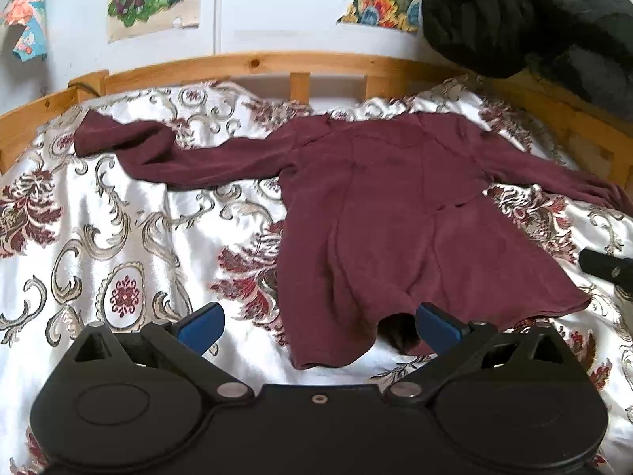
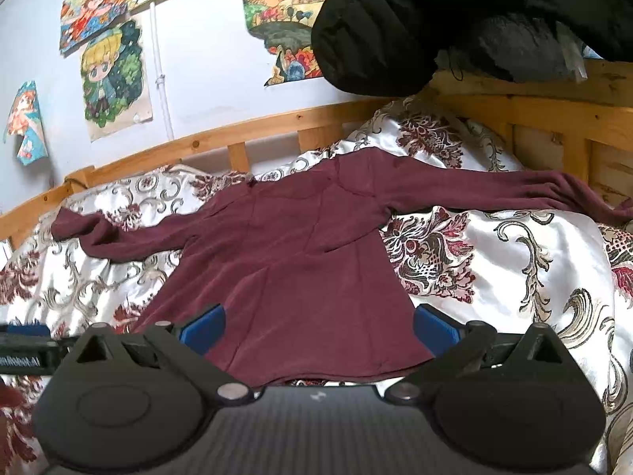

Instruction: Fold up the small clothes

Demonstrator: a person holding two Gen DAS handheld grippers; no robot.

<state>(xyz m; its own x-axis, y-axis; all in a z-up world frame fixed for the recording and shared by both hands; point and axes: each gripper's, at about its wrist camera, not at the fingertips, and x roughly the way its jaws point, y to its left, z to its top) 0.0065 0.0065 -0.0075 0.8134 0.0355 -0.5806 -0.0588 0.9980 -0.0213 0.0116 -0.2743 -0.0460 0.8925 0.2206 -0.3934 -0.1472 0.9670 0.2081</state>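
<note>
Nearest the cameras, both tools hang low over the bed with nothing in them. On the left gripper [image 1: 319,326] the jaws stand wide apart, the blue pads [image 1: 205,326] straddling the hem at the near left corner of the maroon garment [image 1: 379,213]. On the right gripper [image 2: 318,330] the jaws are likewise spread, framing the hem at the near right side, and no cloth lies between the pads.

Just beyond them the garment lies flat, front or back up I cannot say, on the patterned satin bedspread [image 1: 118,237]. Its flared lower part points toward the grippers. The hem ripples at the near left, with a dark gap where the edge lifts off the cover.

Farther back the body narrows to the shoulders, and the two long sleeves [image 1: 178,158] run out to either side. The left one ends in a bunched cuff; the right one trails toward the wooden bed rail [image 2: 554,118].

The cloth looks thin, soft and light, so it will likely droop from any pinch and slide easily on the glossy cover. A good hold would be the hem corners or the sleeve cuffs, pinching through both layers.

Behind the rail hang cartoon posters [image 2: 114,75], and a dark bundle [image 2: 435,19] sits at the far right.
</note>
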